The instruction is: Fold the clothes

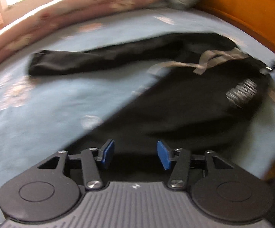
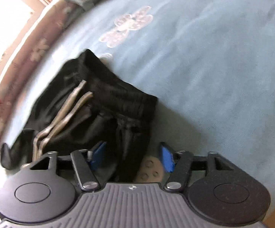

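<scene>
Nearest to the left wrist camera, the left hand-held gripper [image 1: 135, 156] hangs over the black trousers [image 1: 184, 114], its blue pads [image 1: 107, 153] standing apart with nothing pressed between them. Beyond it the trousers lie spread on the light blue bedsheet [image 1: 42, 114], one leg stretching away to the left and a grey stripe [image 1: 209, 60] crossing the cloth farther back. This view is blurred. Behind the trousers a floral mattress edge [image 1: 61, 19] follows the border of the bedsheet, and an orange wooden headboard [image 1: 251, 9] rises to the right of them.

Close to the right wrist camera, the right hand-held gripper [image 2: 131, 157] is low over the waist part of the trousers [image 2: 103, 114]; its jaws are apart and a fold of black cloth lies between them, but the pads do not clamp it. Past this cloth the elastic waistband [image 2: 118, 87] points upward, with two grey stripes to its left. Farther than the trousers, a pale embroidered flower [image 2: 128, 26] decorates the sheet.
</scene>
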`<state>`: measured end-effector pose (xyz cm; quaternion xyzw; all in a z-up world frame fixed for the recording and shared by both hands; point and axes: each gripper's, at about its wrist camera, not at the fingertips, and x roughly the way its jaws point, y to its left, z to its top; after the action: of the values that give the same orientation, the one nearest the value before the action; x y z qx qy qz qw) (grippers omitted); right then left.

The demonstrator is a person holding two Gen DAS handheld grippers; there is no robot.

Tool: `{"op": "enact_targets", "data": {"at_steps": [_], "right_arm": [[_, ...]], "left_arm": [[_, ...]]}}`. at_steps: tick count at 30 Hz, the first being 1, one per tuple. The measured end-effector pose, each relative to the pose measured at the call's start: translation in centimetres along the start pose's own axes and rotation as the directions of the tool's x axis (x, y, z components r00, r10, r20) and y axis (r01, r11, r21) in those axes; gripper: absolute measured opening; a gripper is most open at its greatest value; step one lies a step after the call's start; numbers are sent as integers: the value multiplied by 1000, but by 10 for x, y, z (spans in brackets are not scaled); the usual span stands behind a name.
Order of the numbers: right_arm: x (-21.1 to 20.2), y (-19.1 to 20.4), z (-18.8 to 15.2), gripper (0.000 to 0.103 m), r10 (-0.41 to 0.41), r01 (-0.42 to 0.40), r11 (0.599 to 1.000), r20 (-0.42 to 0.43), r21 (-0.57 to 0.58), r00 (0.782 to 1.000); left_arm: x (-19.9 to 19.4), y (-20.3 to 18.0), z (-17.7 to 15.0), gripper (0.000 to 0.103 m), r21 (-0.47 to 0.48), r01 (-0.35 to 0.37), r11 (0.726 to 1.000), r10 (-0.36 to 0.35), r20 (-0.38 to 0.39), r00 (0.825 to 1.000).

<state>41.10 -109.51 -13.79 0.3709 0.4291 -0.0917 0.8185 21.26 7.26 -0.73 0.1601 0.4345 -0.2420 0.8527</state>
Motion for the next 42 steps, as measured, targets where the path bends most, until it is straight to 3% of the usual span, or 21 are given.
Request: {"op": "enact_targets", "data": {"at_steps": [1,6,10,11,13,15,16,18,19,21,23,27,29,31,33,35,36,38,39,40,42], "right_arm": [[0,0,1,7,23,-23,1000,3,-2,1000],[-17,-4,15,5,-6,7,998,24,-58,1000],[-17,-20,29,12,2,-4,996,-17,-87,1000],[-13,-21,30,15,-14,10,995,-35,-103,999],[-8,-16,32,28,-61,49,983,-62,-176,996],[-20,-9,32,29,-61,47,966,-46,-255,997],[-27,1,30,29,-59,48,939,-23,-340,998],[-42,21,26,29,-51,55,862,22,-504,998],[-48,35,20,29,-34,47,785,33,-618,999],[-55,64,2,29,17,4,586,17,-811,1000],[-56,92,-25,29,55,-81,327,-67,-942,996],[-37,118,-77,29,52,-220,-67,-224,-973,973],[-29,122,-92,29,41,-262,-180,-273,-948,961],[-21,124,-106,29,24,-285,-293,-306,-912,952],[-11,123,-113,29,8,-284,-380,-311,-880,950],[-5,122,-115,29,-6,-292,-425,-320,-857,947],[-2,121,-115,29,-12,-298,-442,-327,-846,945],[-3,124,-112,29,-31,-326,-435,-348,-839,937],[-3,127,-108,23,-47,-348,-409,-361,-843,931],[-1,131,-103,10,-72,-388,-367,-390,-845,918],[-1,132,-96,10,-88,-445,-315,-441,-838,893]], "left_arm": [[3,-10,0,52,22,22,1000,-22,-9,1000],[16,-47,-1,54,52,94,994,-91,-71,993],[43,-65,-6,58,34,113,993,-106,-165,981],[47,-69,-9,58,34,94,995,-86,-198,976],[52,-77,-14,55,54,41,998,-26,-248,968],[42,-86,-12,55,81,21,997,-3,-208,978],[34,-91,-10,55,95,14,995,3,-177,984],[25,-102,-2,56,135,12,991,4,-112,994],[25,-109,3,55,168,7,986,8,-92,996],[32,-126,11,54,241,9,970,13,-89,996],[43,-143,16,54,326,36,945,1,-111,994],[56,-177,17,54,459,81,885,-14,-148,989],[59,-188,18,54,513,82,855,-5,-149,989],[64,-195,17,53,534,76,842,13,-162,987],[65,-190,21,35,491,111,864,-25,-178,984],[67,-181,25,18,411,159,898,-76,-212,974],[68,-177,27,15,379,168,910,-88,-219,972],[68,-168,28,1,318,192,929,-118,-239,964],[67,-163,29,0,280,212,936,-140,-257,956],[66,-159,29,0,241,231,943,-162,-274,948],[67,-157,23,0,216,248,944,-172,-319,932]]}}
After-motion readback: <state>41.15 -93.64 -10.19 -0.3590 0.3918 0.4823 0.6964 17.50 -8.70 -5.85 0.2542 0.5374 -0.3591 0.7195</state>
